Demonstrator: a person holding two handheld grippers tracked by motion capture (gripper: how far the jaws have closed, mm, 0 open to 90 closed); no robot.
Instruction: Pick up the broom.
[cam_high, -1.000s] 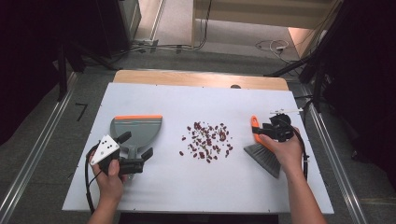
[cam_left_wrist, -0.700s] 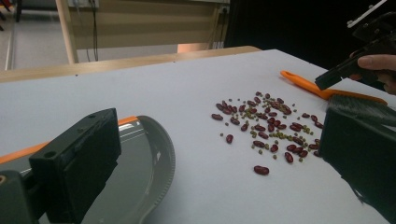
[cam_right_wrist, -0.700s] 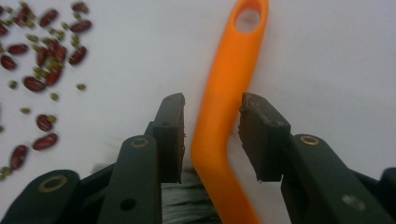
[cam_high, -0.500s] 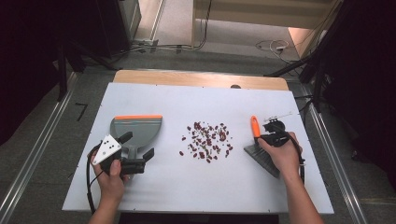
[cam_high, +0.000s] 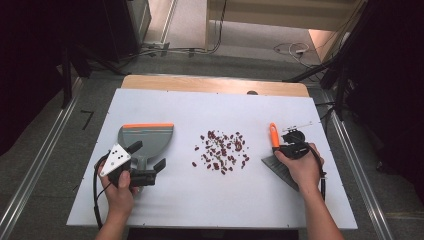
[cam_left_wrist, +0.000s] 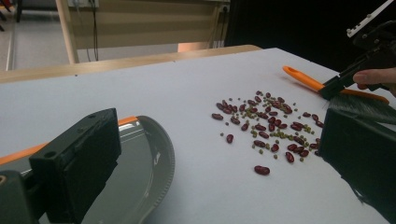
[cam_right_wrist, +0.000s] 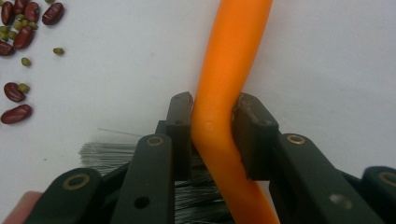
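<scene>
Orange brush handle (cam_right_wrist: 224, 93) pinched between right gripper (cam_right_wrist: 212, 109) jaws; left gripper (cam_left_wrist: 219, 154) wide, empty, over dustpan (cam_left_wrist: 140, 168).

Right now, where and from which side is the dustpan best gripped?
By its short handle stub at the near end, approached from the person's side. The dustpan lies flat with its orange-edged mouth facing away; the open left gripper already straddles that near end.

A white-topped desk (cam_high: 165, 107) with a wooden far edge (cam_high: 215, 84) stands on a grey floor (cam_high: 45, 145), flanked by metal floor rails (cam_high: 30, 180). Cables (cam_high: 290, 49) lie on the floor beyond it, before a pale wooden panel (cam_high: 280, 12). Both sides of the room are dark.
</scene>
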